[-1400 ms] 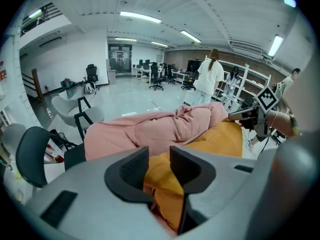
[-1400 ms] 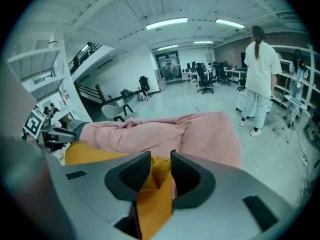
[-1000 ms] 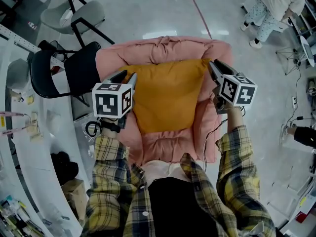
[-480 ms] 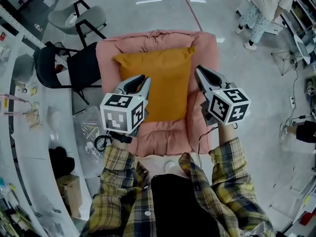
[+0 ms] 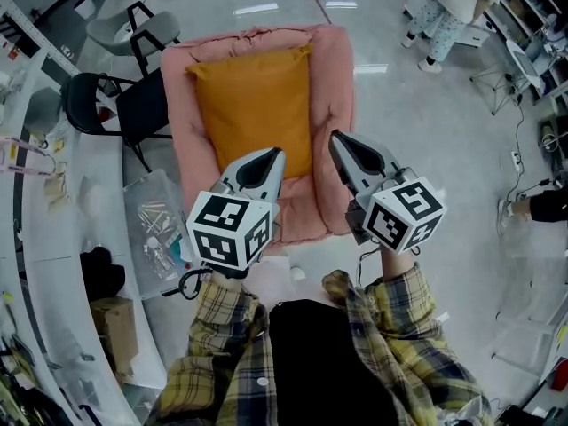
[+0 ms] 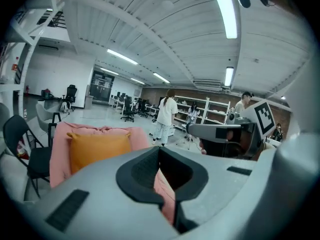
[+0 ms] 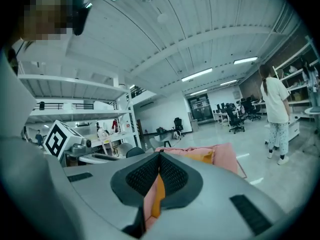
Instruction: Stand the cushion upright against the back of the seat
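Fingers pressed flat together and holding nothing, the left gripper [image 5: 264,158] and right gripper [image 5: 343,144] hang over the front edge of the pink seat [image 5: 334,87]. A second ago they flanked the orange cushion [image 5: 253,105] with jaws apart; both have since drawn back and shut. Beyond them, well clear of either tip, the cushion stands upright against the seat's back, its top edge just under the padded rim. The task appears complete.
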The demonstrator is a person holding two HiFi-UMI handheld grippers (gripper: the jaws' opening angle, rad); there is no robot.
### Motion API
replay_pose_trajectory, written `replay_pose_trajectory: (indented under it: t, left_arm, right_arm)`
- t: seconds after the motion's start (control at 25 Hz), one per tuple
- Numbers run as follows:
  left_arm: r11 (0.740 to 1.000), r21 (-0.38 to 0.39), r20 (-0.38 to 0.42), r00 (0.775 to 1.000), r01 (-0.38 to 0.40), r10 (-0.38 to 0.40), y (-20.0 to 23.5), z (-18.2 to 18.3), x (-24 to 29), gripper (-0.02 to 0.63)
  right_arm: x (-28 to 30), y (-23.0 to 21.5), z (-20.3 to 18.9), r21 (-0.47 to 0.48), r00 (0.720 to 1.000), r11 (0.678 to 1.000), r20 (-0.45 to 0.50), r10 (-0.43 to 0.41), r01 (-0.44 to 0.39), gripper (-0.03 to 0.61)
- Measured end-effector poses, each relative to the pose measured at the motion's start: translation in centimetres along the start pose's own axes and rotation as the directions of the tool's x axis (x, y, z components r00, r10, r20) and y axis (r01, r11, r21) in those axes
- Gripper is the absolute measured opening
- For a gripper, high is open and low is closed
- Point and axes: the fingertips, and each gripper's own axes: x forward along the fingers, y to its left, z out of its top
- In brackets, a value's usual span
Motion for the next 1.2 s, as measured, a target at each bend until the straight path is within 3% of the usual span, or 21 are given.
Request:
replay_pose_trajectory:
  t: [0.16, 0.32, 0.56, 0.96, 1.2]
  left_arm:
    - [0.999, -0.007, 0.01, 0.999, 0.048, -0.048, -5.3, -1.6, -2.5, 0.005]
    - [0.998, -0.002, 0.026, 0.998, 0.059, -0.059, -7.7, -2.2, -5.4, 0.005]
    - [0.998, -0.004, 0.088, 0.994, 0.063, -0.063, -8.2, -1.7, -9.3, 0.005]
    - [0.998, 0.027, 0.087, 0.994, 0.061, -0.064, -8.1, -2.6, -13.3, 0.003]
    - [0.997, 0.044, 0.103, 0.992, 0.061, -0.066, -8.0, -1.9, -14.2, 0.003]
  right_arm:
    - [-4.3, 3.6, -0.5, -0.042, 1.0, 0.999, 0.005, 0.022, -0.021, 0.018]
    - [-6.6, 6.8, -1.2, -0.047, 0.999, 0.998, 0.009, 0.04, -0.04, 0.017]
    - [-8.4, 10.2, -0.8, -0.047, 0.999, 0.998, 0.03, 0.039, -0.037, 0.017]
    - [-8.4, 15.3, -1.8, -0.043, 0.998, 0.997, 0.013, 0.069, -0.069, 0.017]
    - [-8.5, 16.0, -1.6, -0.066, 0.998, 0.996, 0.015, 0.062, -0.06, 0.017]
